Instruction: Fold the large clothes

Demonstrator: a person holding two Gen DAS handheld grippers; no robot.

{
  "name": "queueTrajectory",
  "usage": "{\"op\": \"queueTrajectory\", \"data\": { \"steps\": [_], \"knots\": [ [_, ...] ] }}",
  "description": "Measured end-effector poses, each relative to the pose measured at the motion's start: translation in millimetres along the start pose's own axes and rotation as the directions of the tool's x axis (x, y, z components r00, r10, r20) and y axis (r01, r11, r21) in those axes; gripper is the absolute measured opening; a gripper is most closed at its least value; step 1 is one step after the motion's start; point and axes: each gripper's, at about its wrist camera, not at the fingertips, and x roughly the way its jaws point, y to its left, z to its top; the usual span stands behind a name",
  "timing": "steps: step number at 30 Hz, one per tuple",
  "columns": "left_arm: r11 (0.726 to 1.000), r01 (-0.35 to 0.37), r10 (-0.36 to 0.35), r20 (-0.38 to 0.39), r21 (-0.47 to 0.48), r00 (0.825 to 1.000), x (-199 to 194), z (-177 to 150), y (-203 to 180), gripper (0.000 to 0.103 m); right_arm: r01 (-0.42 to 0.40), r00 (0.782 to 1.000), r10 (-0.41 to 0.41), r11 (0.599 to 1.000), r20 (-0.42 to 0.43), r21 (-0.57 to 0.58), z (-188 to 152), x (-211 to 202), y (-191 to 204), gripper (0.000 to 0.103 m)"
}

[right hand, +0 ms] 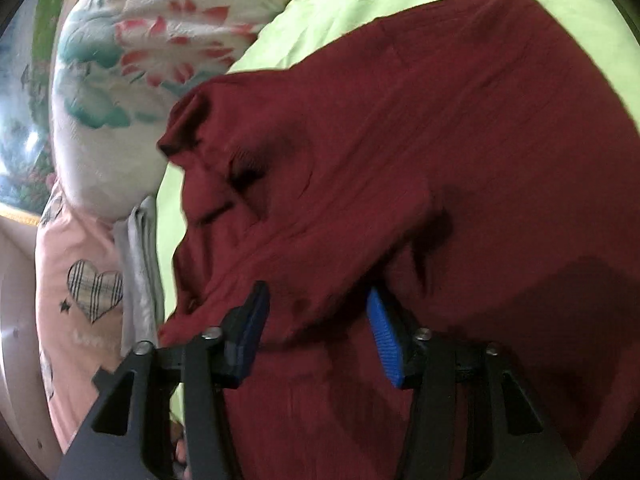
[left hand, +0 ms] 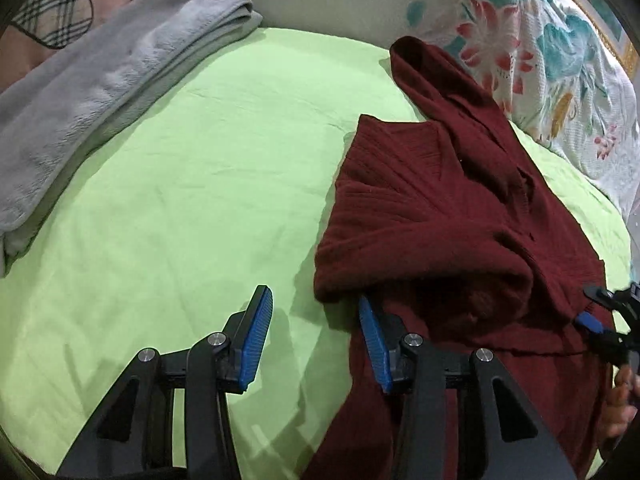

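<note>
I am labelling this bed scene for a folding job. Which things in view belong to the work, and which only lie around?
Belongs to the job:
- maroon knit garment
- left gripper
- right gripper
- green bedsheet, the work surface

Just lying about:
- folded grey blanket
- floral pillow
- pink pillow with plaid heart

No text or label can be read.
</note>
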Motion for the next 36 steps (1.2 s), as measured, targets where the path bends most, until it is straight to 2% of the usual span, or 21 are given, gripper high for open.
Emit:
{"op": "queueTrajectory", "data": {
  "steps": [1,2,4,6,7,8,9,10,11,13,17,19,20,23,26,27,29,30,32,34,36],
  "knots": [
    [1.0,0.012,-0.011,-0.01,0.01,1.0,5,3,-5,0.045,0.006,1.0,-0.006,1.0,0.012,0.002,4,4,1,0.029],
    [1.0,0.02,-0.02,-0.016,0.019,1.0,6,3,-7,0.045,0.006,1.0,-0.006,1.0,0.02,0.001,7,6,2,0.004],
    [0.999,0.028,-0.027,-0.022,0.038,0.999,9,4,-14,0.045,-0.007,0.998,0.008,1.0,0.055,-0.016,14,1,9,0.004],
    [0.998,0.02,-0.019,-0.026,0.064,0.999,11,3,-20,0.045,-0.078,0.981,0.093,0.993,0.171,-0.091,17,-27,26,0.004],
    [0.997,0.014,-0.012,-0.026,0.072,1.0,12,2,-22,0.045,-0.123,0.957,0.156,0.982,0.245,-0.144,16,-47,35,0.004],
    [0.997,0.005,-0.003,-0.027,0.077,1.0,14,2,-24,0.045,-0.143,0.921,0.207,0.968,0.331,-0.208,11,-71,42,0.004],
    [0.997,-0.003,0.005,-0.029,0.075,1.0,15,2,-24,0.047,-0.13,0.896,0.221,0.96,0.385,-0.249,6,-87,45,0.004],
    [0.998,-0.007,0.009,-0.031,0.068,0.999,16,1,-22,0.048,-0.098,0.881,0.209,0.959,0.425,-0.268,2,-100,45,0.004],
    [0.998,-0.016,0.017,-0.03,0.053,0.999,17,1,-21,0.048,-0.081,0.888,0.187,0.963,0.421,-0.258,2,-102,40,0.004],
    [0.999,-0.038,0.038,-0.022,0.014,0.999,16,2,-17,0.048,-0.029,0.916,0.111,0.977,0.385,-0.212,2,-93,23,0.004],
    [0.988,-0.132,0.133,0.013,-0.079,0.991,7,3,0,0.048,0.031,0.953,0.002,0.994,0.302,-0.103,-6,-69,-17,0.004],
    [0.962,-0.223,0.228,0.018,-0.156,0.973,1,3,24,0.032,0.038,0.96,-0.012,0.996,0.278,-0.086,-14,-63,-27,0.004],
    [0.956,-0.23,0.236,0.009,-0.183,0.972,0,4,35,0.032,0.044,0.963,-0.019,0.995,0.267,-0.088,-15,-61,-29,0.005],
    [0.955,-0.126,0.121,-0.036,-0.267,0.992,1,6,70,0.029,0.06,0.984,-0.047,0.996,0.175,-0.072,-18,-47,-30,0.008],
    [0.971,-0.065,0.065,-0.007,-0.229,0.998,-15,12,72,0.03,0.039,0.988,-0.03,0.998,0.153,-0.052,-23,-46,-36,0.008],
    [0.978,-0.03,0.031,0.003,-0.207,1.0,-19,16,67,0.035,0.038,0.987,-0.029,0.998,0.156,-0.055,-24,-47,-36,0.008],
    [0.987,0.063,-0.065,-0.006,-0.149,0.998,-18,29,51,0.054,0.031,0.987,-0.022,0.998,0.158,-0.054,-26,-49,-38,0.009],
    [0.988,0.104,-0.109,-0.036,-0.113,0.993,-12,36,41,0.071,0.029,0.987,-0.021,0.998,0.159,-0.051,-26,-49,-38,0.009],
    [0.991,0.115,-0.119,-0.069,-0.062,0.99,0,48,23,0.075,0.028,0.988,-0.02,0.998,0.155,-0.049,-24,-49,-36,0.01],
    [0.996,0.092,-0.092,-0.087,0.004,0.992,19,64,8,0.077,0.027,0.987,-0.019,0.999,0.158,-0.045,-25,-49,-36,0.011],
    [0.996,0.083,-0.075,-0.156,0.04,0.985,49,81,-1,0.078,0.024,0.988,-0.017,0.999,0.153,-0.042,-24,-48,-34,0.011]
  ]
}}
